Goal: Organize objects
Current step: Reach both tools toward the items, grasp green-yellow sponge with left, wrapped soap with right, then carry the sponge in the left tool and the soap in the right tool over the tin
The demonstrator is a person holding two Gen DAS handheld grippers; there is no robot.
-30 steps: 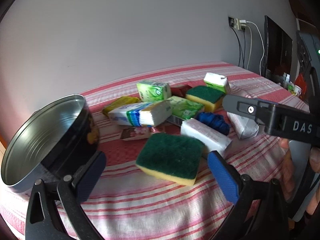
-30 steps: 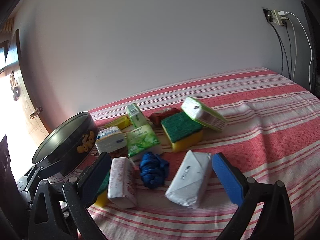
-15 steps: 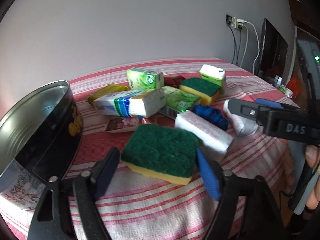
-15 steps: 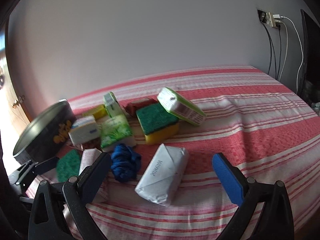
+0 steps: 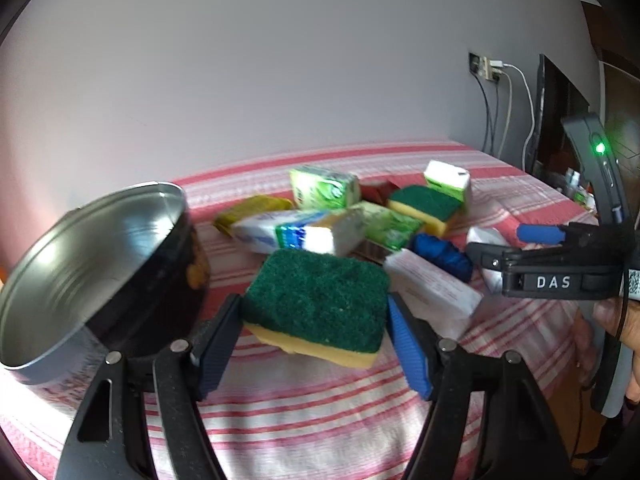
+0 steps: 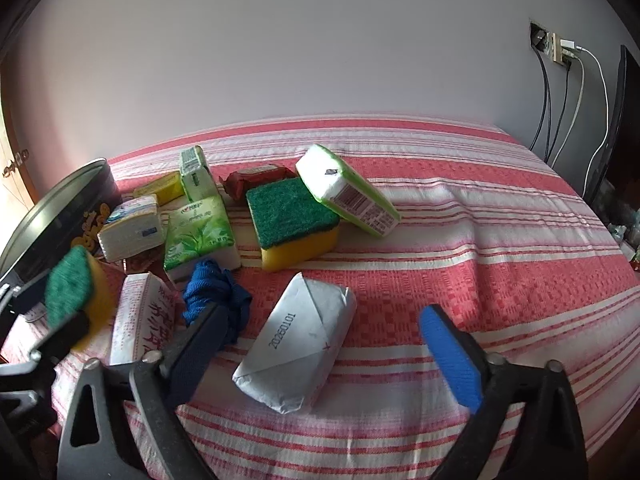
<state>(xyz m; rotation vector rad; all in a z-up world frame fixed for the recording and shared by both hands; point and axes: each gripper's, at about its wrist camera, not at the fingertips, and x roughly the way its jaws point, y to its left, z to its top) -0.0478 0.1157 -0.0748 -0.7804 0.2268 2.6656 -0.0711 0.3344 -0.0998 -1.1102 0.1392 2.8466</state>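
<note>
My left gripper [image 5: 316, 316] is shut on a green-topped yellow sponge [image 5: 320, 292], its pads pressing both sides. In the right wrist view this sponge [image 6: 74, 280] hangs tilted beside the black round tin [image 6: 52, 216]. The tin [image 5: 92, 264] stands open at the left. My right gripper [image 6: 320, 320] straddles a white wrapped packet [image 6: 300, 344] on the striped cloth. Its jaws are closing, and the pads stand apart from the packet. A blue cloth [image 6: 212, 296] lies by its left finger.
A second sponge [image 6: 292, 220], several tissue packs, among them a green-edged one [image 6: 348, 196], and a white pack with red print [image 6: 140, 320] crowd the table's middle. At the far right are a wall socket with cables [image 6: 560, 52] and a dark screen [image 6: 616, 120].
The left jaws closed onto the sponge and raised it off the cloth. The right gripper tipped down over the white packet and its jaws narrowed.
</note>
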